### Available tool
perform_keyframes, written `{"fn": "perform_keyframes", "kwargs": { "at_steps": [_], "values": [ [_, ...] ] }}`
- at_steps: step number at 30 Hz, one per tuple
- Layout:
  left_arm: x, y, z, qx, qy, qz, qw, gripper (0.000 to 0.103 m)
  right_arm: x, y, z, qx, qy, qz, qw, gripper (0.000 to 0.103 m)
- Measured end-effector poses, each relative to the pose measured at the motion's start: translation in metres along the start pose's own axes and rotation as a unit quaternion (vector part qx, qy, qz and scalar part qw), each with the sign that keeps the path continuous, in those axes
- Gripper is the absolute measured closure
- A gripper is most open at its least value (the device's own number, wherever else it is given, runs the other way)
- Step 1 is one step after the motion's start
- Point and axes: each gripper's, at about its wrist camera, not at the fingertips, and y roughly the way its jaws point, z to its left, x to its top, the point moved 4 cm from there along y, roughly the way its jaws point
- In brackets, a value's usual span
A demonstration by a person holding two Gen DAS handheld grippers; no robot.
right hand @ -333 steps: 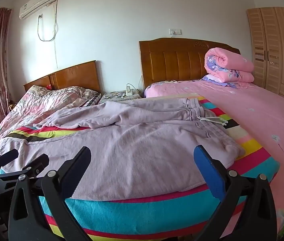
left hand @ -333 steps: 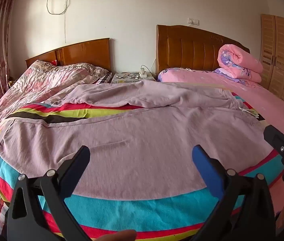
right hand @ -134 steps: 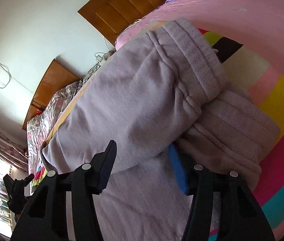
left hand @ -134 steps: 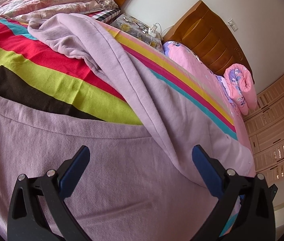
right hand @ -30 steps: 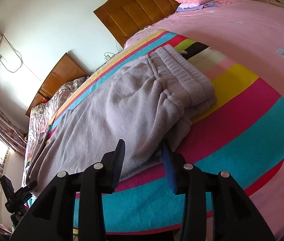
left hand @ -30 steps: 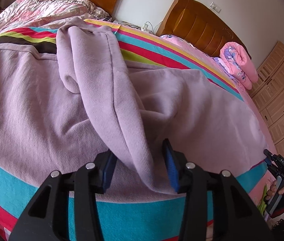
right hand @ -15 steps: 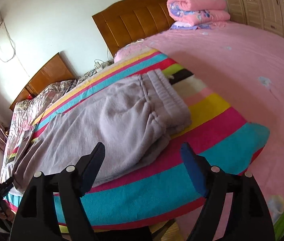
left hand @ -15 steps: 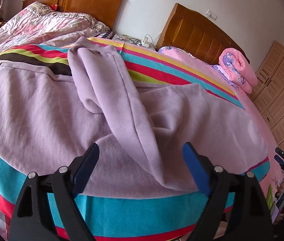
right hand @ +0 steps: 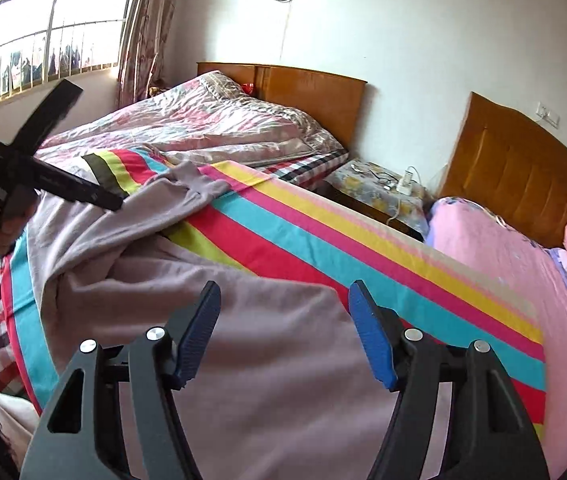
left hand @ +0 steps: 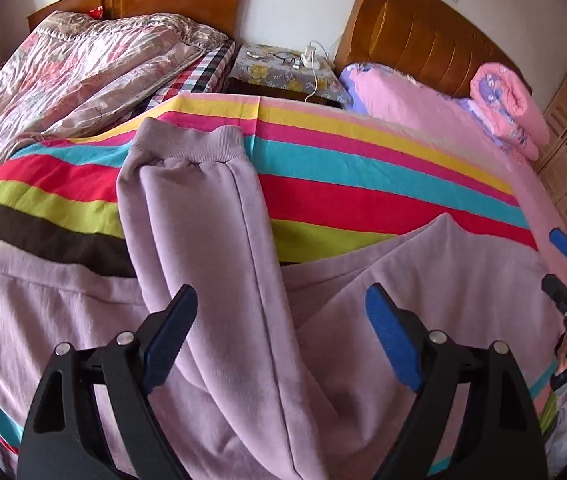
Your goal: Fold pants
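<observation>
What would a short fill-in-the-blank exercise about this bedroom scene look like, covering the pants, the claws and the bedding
1. The pants lying on the bed are pale ____ in color.
2. The left claw and the right claw both have their jaws ____.
3. The pants lie on a blanket patterned with colorful ____.
4. A rolled quilt by the headboard is mostly ____.

Missing words: purple; open; stripes; pink

Near edge of pants (left hand: 219, 264) behind left hand-held gripper (left hand: 279, 336).
</observation>
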Motion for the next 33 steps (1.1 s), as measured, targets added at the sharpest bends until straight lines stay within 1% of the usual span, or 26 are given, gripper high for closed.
{"fn": "perform_keyframes", "kwargs": {
  "at_steps": [2,3,5,6,7,8,9,10,11,12,13,14,15,16,18,20,22,24,25,26,27,29,30,31,33],
  "values": [
    [0.014,0.029,-0.009,0.036,0.038,0.033,0.9981,0.017,0.014,0.016,0.011,0.023,0.019,-0.012,0.999,0.038],
    [0.02,0.044,-0.011,0.045,0.052,0.051,0.9963,0.017,0.019,0.022,0.016,0.034,0.026,-0.015,0.999,0.038],
    [0.026,0.073,-0.011,0.06,0.068,0.078,0.9928,0.018,0.021,0.034,0.023,0.048,0.033,-0.01,0.998,0.038],
    [0.028,0.086,-0.007,0.074,0.072,0.089,0.9906,0.022,0.019,0.041,0.026,0.052,0.033,-0.002,0.998,0.038],
    [0.027,0.096,-0.002,0.085,0.076,0.099,0.9885,0.038,0.018,0.047,0.028,0.056,0.032,0.008,0.998,0.038],
    [0.026,0.102,0.003,0.092,0.078,0.097,0.9879,0.062,0.016,0.053,0.029,0.06,0.028,0.018,0.998,0.038],
    [0.026,0.098,0.008,0.081,0.075,0.075,0.991,0.075,0.015,0.06,0.031,0.067,0.021,0.029,0.997,0.038],
    [0.024,0.089,0.013,0.07,0.071,0.055,0.9935,0.098,0.015,0.066,0.034,0.077,0.01,0.04,0.996,0.038],
    [0.022,0.077,0.02,0.061,0.059,0.025,0.996,0.097,0.015,0.072,0.037,0.088,-0.005,0.048,0.995,0.038],
    [0.02,0.058,0.03,0.049,0.041,-0.014,0.9979,0.097,0.016,0.079,0.043,0.099,-0.02,0.055,0.993,0.039],
    [0.017,0.038,0.043,0.036,0.019,-0.048,0.998,0.098,0.018,0.086,0.047,0.113,-0.036,0.064,0.991,0.043],
    [0.009,0.015,0.058,0.027,-0.008,-0.081,0.9964,0.098,0.019,0.093,0.053,0.127,-0.052,0.071,0.988,0.048],
    [-0.003,-0.008,0.075,0.016,-0.038,-0.111,0.9929,0.098,0.021,0.1,0.058,0.139,-0.068,0.076,0.985,0.05],
    [-0.017,-0.028,0.093,0.013,-0.066,-0.133,0.9889,0.098,0.024,0.107,0.064,0.152,-0.084,0.08,0.982,0.053],
    [-0.05,-0.055,0.131,0.022,-0.119,-0.15,0.9812,0.098,0.029,0.124,0.076,0.177,-0.115,0.091,0.973,0.06],
    [-0.083,-0.065,0.161,0.01,-0.156,-0.148,0.9766,0.097,0.03,0.141,0.09,0.204,-0.144,0.108,0.962,0.062],
    [-0.11,-0.063,0.179,0.021,-0.173,-0.131,0.9759,0.097,0.027,0.153,0.107,0.245,-0.176,0.125,0.945,0.062],
    [-0.128,-0.059,0.185,0.02,-0.176,-0.122,0.9766,0.093,0.02,0.162,0.12,0.272,-0.208,0.141,0.929,0.062],
    [-0.131,-0.059,0.183,0.011,-0.177,-0.124,0.9762,0.081,0.018,0.166,0.125,0.276,-0.222,0.15,0.923,0.062],
    [-0.132,-0.061,0.18,0.002,-0.178,-0.134,0.9749,0.064,0.015,0.169,0.129,0.282,-0.234,0.161,0.917,0.062],
    [-0.13,-0.064,0.177,-0.006,-0.178,-0.149,0.9727,0.057,0.012,0.17,0.133,0.29,-0.241,0.17,0.91,0.062],
    [-0.121,-0.073,0.165,-0.021,-0.169,-0.181,0.9687,0.037,0.006,0.171,0.137,0.309,-0.249,0.184,0.899,0.062],
    [-0.113,-0.073,0.158,-0.019,-0.161,-0.189,0.9684,0.032,0.006,0.171,0.137,0.312,-0.25,0.185,0.898,0.062],
    [-0.104,-0.069,0.153,-0.009,-0.153,-0.188,0.97,0.023,0.005,0.172,0.138,0.314,-0.251,0.187,0.897,0.062],
    [-0.087,-0.053,0.152,0.028,-0.142,-0.162,0.9762,0.022,0.005,0.172,0.14,0.311,-0.255,0.185,0.897,0.069]
  ]
}}
